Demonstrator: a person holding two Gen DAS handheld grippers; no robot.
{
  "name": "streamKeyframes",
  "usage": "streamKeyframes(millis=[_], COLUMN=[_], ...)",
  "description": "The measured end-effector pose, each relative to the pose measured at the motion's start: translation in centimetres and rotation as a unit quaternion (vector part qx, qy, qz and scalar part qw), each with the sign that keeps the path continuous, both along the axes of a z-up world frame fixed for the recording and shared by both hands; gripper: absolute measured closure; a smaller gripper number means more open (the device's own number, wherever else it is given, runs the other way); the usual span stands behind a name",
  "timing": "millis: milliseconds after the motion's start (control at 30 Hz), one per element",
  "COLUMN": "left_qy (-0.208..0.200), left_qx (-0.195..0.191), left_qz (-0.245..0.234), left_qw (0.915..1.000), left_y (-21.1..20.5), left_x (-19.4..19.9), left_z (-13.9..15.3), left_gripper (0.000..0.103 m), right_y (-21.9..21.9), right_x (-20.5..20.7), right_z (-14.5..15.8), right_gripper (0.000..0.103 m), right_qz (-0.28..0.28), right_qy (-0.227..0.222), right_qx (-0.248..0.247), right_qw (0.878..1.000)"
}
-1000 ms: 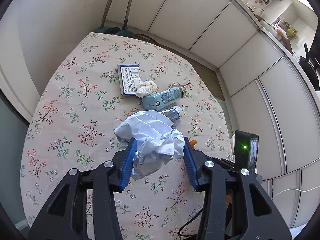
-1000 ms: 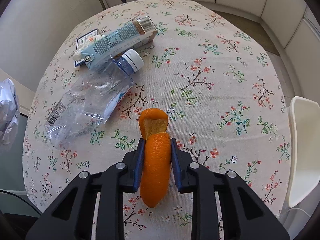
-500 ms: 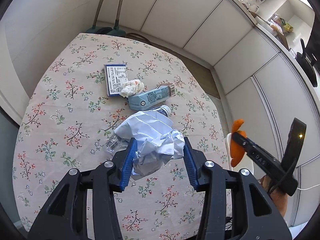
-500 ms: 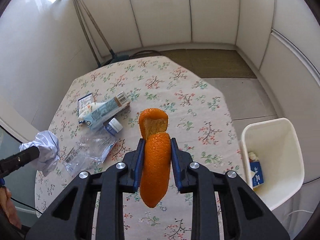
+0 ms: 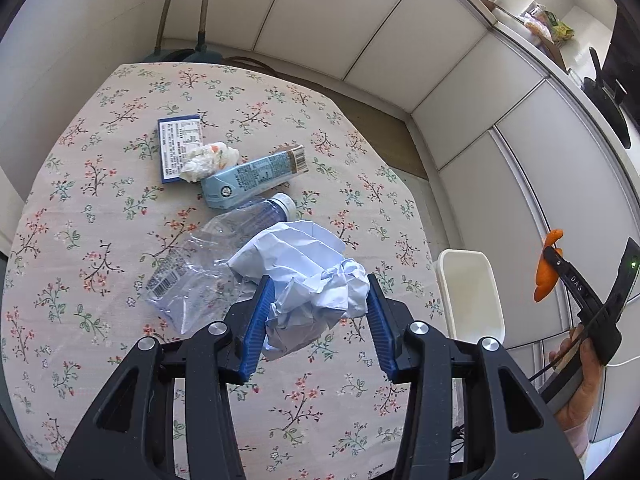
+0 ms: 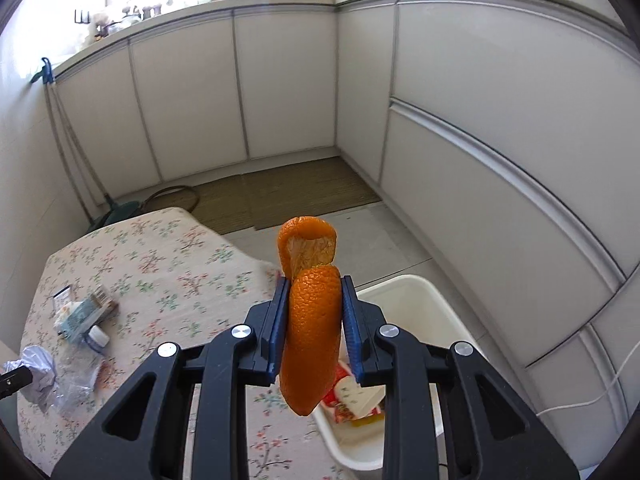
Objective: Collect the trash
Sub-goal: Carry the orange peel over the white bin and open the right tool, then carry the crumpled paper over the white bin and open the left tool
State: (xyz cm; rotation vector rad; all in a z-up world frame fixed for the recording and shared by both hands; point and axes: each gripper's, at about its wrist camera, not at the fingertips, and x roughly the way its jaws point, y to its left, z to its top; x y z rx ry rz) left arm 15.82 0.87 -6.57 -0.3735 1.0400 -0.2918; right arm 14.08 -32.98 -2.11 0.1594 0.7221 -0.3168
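Since the earlier frame the right tool (image 6: pixel 313 330) has swung from the surface (image 5: pixel 100 208) to above the white bin (image 6: pixel 448 320), pinching a dimpled, curled orange peel (image 6: pixel 312 332). Left tool (image 5: pixel 318 322) clamps crumpled paper (image 5: pixel 308 280) over the floral cloth. Risk: the light, curled peel, released off-centre, lands outside the rim

Both handheld tools were matte black plastic, each arm pierced by a triangular cut-out and fixed with round silver screw heads. The left gripper (image 5: pixel 318 316) carried ribbed blue pads on the inner faces of its fingers, and the right gripper (image 6: pixel 314 322) was built alike. Seen side-on at the far right, the right tool bore white lettering and a small green light, with a thin black cable trailing below.
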Motion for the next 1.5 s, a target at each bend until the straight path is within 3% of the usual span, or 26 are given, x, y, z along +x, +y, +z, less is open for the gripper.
streamKeyframes(millis=[100,200,233,433,800,1033,1333,1500], left_qy=[0.000,-0.004,-0.008,-0.047,-0.071,-0.084,-0.066,-0.076], left_qx=[0.000,-0.007,-0.007,-0.013,-0.054,-0.036,-0.008,0.007], left_qz=[-0.011,-0.022,-0.026,-0.060,-0.129,-0.188,-0.241,-0.234], left_qw=[0.9999,0.9997,0.9996,0.9970,0.9876,0.9779,0.9682,0.9691], left_y=[-1.8,-3.7,-4.4,-9.2,-21.4,-29.2,-35.2,-35.1], left_x=[0.3,0.5,0.6,0.8,2.2,2.4,2.5,2.0], left_z=[-0.1,0.0,0.1,1.6,4.1,4.8,3.2,3.4], left_gripper=[0.060,0.060,0.060,0.060,0.059,0.059,0.056,0.037], right_y=[-1.9,-3.4,-3.9,-6.9,-12.7,-15.5,-18.8,-18.9], right_x=[-0.5,-1.2,-1.5,-3.5,-6.6,-9.2,-11.1,-11.1], right_z=[-0.2,-0.1,0.0,1.1,1.9,1.7,1.1,1.0], right_gripper=[0.070,0.038,0.032,0.013,0.009,0.009,0.009,0.009], right_qz=[-0.034,-0.062,-0.071,-0.122,-0.182,-0.206,-0.245,-0.243], right_qy=[-0.005,-0.015,-0.022,-0.056,-0.074,-0.077,-0.074,-0.072], right_qx=[-0.025,-0.046,-0.052,-0.076,-0.051,-0.014,0.020,0.024], right_qw=[0.999,0.997,0.996,0.988,0.979,0.975,0.966,0.967])
